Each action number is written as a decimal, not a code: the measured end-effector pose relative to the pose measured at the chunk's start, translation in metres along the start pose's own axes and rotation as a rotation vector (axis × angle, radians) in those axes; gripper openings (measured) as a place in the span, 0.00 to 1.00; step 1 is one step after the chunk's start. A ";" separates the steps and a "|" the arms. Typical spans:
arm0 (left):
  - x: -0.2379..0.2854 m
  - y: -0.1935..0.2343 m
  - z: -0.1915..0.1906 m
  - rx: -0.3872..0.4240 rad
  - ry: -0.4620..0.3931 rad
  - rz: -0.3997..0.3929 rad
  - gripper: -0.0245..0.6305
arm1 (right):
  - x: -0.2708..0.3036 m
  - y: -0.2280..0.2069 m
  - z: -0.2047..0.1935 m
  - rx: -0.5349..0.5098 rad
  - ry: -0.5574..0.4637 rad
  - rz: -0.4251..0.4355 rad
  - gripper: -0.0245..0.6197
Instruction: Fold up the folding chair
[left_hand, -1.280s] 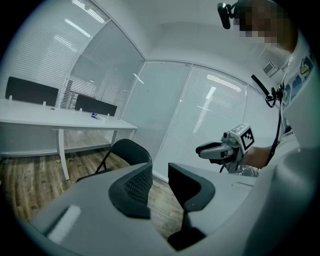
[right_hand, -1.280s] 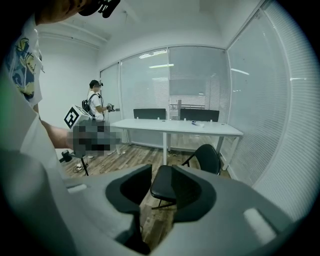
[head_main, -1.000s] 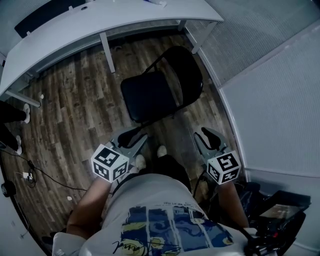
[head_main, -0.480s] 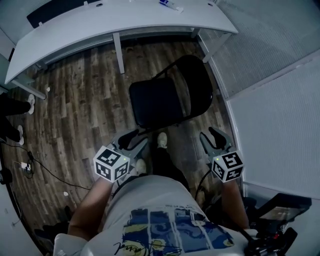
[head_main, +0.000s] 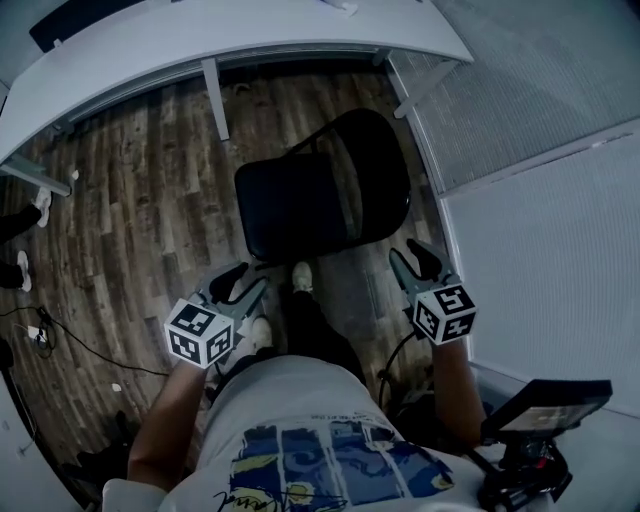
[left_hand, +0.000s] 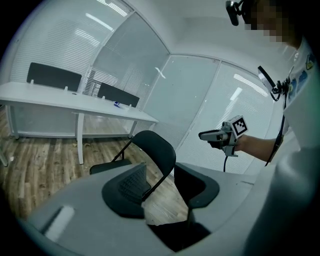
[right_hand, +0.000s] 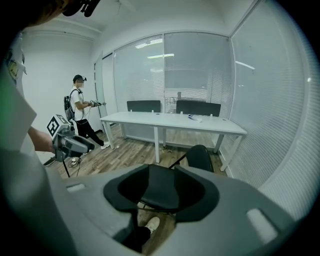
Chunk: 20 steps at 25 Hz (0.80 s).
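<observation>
The black folding chair (head_main: 300, 205) stands unfolded on the wood floor, seat toward me and backrest (head_main: 378, 170) at the right. My left gripper (head_main: 240, 285) hovers just short of the seat's front edge, open and holding nothing. My right gripper (head_main: 412, 258) hangs beside the backrest's near side, also open and holding nothing. Both sets of jaws have just been opening, with nothing gripped between them. In the left gripper view the backrest (left_hand: 156, 147) shows beyond the gripper (left_hand: 160, 175). In the right gripper view the seat (right_hand: 161, 189) lies past the gripper (right_hand: 162, 172).
A long white table (head_main: 250, 40) spans the far side. Glass partition walls (head_main: 540, 200) close off the right. My shoe (head_main: 300, 276) is at the chair's front. A cable (head_main: 90, 345) lies on the floor at left. Another person (right_hand: 80, 112) stands far off.
Both grippers have come forward toward the chair, the right one up beside the backrest. My foot has stepped up to the chair's front edge.
</observation>
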<state>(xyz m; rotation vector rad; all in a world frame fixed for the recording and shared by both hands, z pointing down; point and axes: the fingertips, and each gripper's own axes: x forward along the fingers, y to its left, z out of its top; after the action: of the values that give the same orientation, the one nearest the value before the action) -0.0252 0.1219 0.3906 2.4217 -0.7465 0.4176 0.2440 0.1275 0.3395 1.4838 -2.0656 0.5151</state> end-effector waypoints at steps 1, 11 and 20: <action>0.003 0.003 -0.001 -0.003 0.006 0.005 0.32 | 0.006 -0.005 0.000 0.002 0.006 -0.002 0.26; 0.064 0.021 0.023 -0.039 0.026 0.034 0.33 | 0.066 -0.087 0.003 0.023 0.073 -0.018 0.26; 0.111 0.034 0.027 -0.078 0.042 0.064 0.35 | 0.106 -0.146 -0.016 0.042 0.140 -0.025 0.26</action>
<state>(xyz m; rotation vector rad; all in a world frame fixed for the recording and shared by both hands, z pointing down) 0.0466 0.0360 0.4328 2.3144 -0.8093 0.4549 0.3590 0.0118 0.4180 1.4521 -1.9371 0.6373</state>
